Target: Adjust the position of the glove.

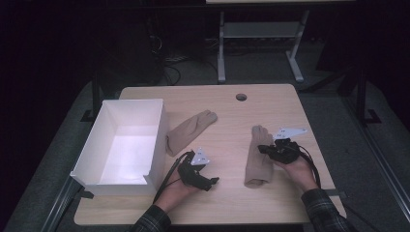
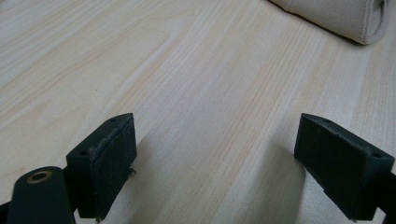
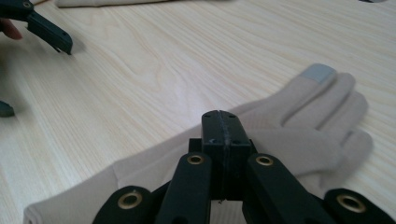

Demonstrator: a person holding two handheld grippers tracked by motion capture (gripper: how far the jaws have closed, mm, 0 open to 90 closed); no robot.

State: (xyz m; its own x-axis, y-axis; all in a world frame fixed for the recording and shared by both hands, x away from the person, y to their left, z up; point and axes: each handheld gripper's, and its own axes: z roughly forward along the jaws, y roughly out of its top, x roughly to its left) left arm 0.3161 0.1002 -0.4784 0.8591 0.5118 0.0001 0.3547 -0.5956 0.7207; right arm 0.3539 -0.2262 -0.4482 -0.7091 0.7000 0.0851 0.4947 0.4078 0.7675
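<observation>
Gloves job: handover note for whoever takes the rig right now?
Left gripper: open, holding nothing, low over bare table near the box.
Right gripper: jaws shut, over the right glove; whether fabric is pinched cannot be told.
Left glove lies flat just right of the white box.
Done: nothing in the box yet.
Left: probably both gloves go into the box, right one first.

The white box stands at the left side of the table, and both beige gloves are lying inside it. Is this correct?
Not quite. The white box does stand at the left side of the table, but the high view shows nothing inside it. Both beige gloves lie on the tabletop: one glove just right of the box, the other glove further right, by the right gripper.
</observation>
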